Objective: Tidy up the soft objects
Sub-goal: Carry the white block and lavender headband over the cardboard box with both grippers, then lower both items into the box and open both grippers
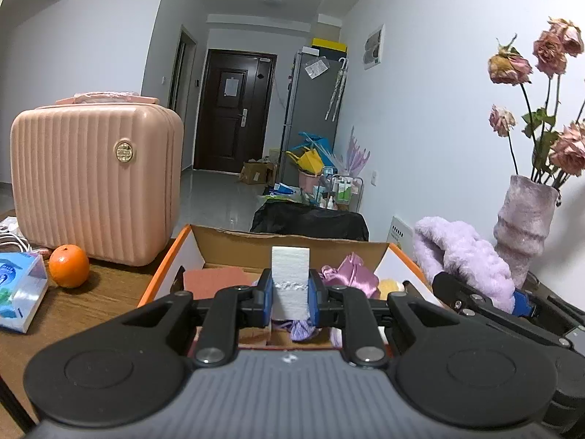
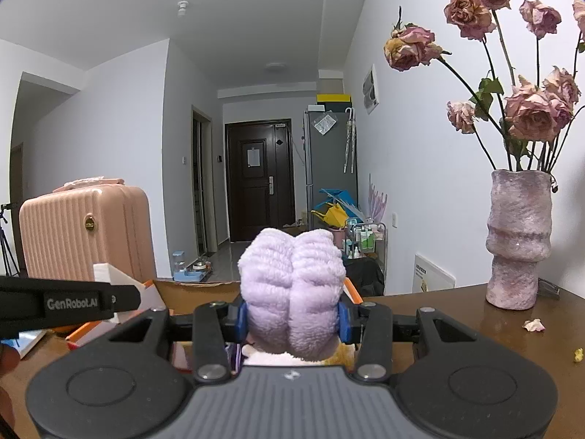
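Observation:
My left gripper (image 1: 290,298) is shut on a white foam block (image 1: 290,274) and holds it upright over the open cardboard box (image 1: 292,243) with orange edges. Inside the box lie a pink satin cloth (image 1: 353,272), a reddish-brown pad (image 1: 215,280), purple yarn (image 1: 301,329) and a yellow soft item (image 1: 391,287). My right gripper (image 2: 292,320) is shut on a fluffy lilac cloth (image 2: 292,285) and holds it above the box's right side. The lilac cloth also shows in the left wrist view (image 1: 464,256). The left gripper with the foam block shows in the right wrist view (image 2: 109,278).
A pink ribbed case (image 1: 95,183) stands on the wooden table (image 1: 91,300) at the left, with an orange (image 1: 68,266) and a tissue pack (image 1: 20,289) before it. A pink vase of dried roses (image 2: 517,241) stands at the right. A petal (image 2: 533,325) lies on the table.

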The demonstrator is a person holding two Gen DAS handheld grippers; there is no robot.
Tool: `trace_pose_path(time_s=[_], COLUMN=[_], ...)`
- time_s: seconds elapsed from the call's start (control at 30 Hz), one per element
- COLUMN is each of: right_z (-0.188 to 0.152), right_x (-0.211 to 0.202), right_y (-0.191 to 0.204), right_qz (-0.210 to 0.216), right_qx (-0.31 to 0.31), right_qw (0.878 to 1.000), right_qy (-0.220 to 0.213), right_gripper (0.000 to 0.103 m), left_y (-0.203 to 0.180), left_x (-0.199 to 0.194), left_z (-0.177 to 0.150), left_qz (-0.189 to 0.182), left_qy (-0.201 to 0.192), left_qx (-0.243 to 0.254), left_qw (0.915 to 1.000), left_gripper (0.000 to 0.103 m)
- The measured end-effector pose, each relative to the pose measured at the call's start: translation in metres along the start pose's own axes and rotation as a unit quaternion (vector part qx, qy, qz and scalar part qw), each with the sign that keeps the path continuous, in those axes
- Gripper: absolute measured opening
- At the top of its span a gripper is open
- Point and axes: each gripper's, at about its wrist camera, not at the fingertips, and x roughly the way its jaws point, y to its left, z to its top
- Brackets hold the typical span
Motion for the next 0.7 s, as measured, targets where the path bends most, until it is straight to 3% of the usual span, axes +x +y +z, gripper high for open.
trace_pose_path(time_s=[0.4,0.7], right_z=[0.014,0.023], right_x=[0.045,0.079], right_y=[-0.004,-0.008], right_qz=[-0.004,-0.001], right_qx=[0.003,0.012], right_qw=[1.000,0.999], right_qy=[0.003,0.030], right_gripper=[0.043,0.043], left_y=[0.000,-0.002], left_x=[0.038,0.069], left_z=[0.015,0.020], left_qz=[0.005,0.012], left_qy=[-0.005,0.002], left_qx=[-0.009,-0.013], left_qw=[0.9999,0.9999], left_gripper=[0.019,0.019])
